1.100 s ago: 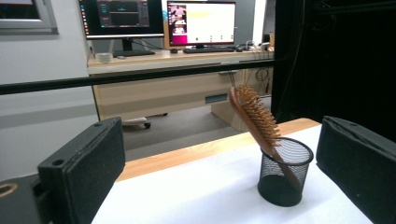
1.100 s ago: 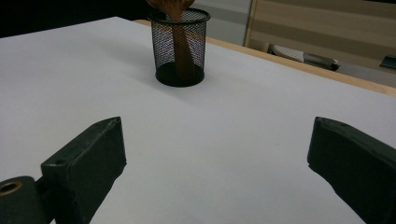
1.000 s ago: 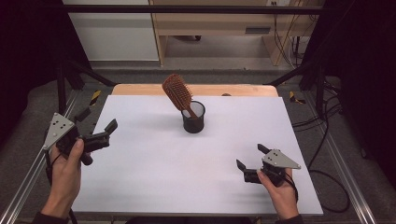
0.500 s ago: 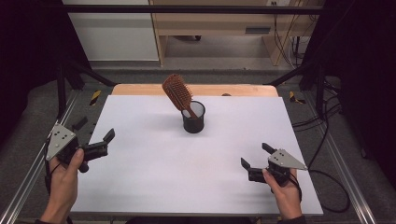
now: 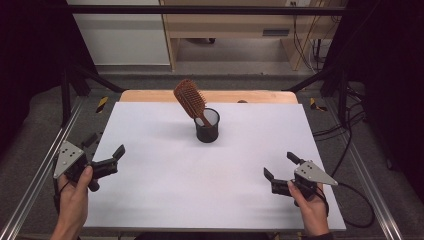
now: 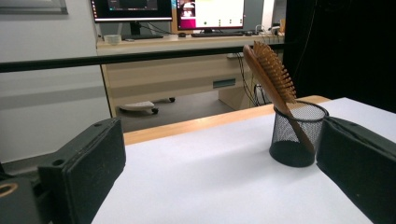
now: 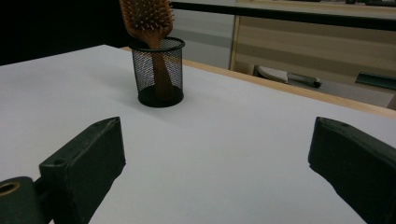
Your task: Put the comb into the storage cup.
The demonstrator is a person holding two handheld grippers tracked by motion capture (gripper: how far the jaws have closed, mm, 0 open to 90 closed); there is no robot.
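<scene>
Holding both grippers open near the table's (image 5: 150, 215) lower corners: left gripper (image 5: 106, 158), right gripper (image 5: 281, 167); we see wide bare room before the centre-top mesh cup (image 5: 207, 126) with hairbrush (image 5: 190, 98).

White tabletop (image 5: 165, 200) sits on a light wooden board (image 5: 260, 96), framed by aluminium rails (image 5: 35, 185) left and right, black struts at the far corners, grey floor (image 5: 240, 80) all round and cables (image 5: 345, 145) trailing at the right. Behind it a black horizontal bar (image 6: 116, 59) crosses in front of a light wood desk (image 6: 187, 70), which carries two lit monitors (image 6: 210, 14) and a keyboard; white wall panel (image 5: 120, 35) to the left of the desk. Black curtains (image 5: 390, 75) close off both sides, so the light falls mostly on the table.
</scene>
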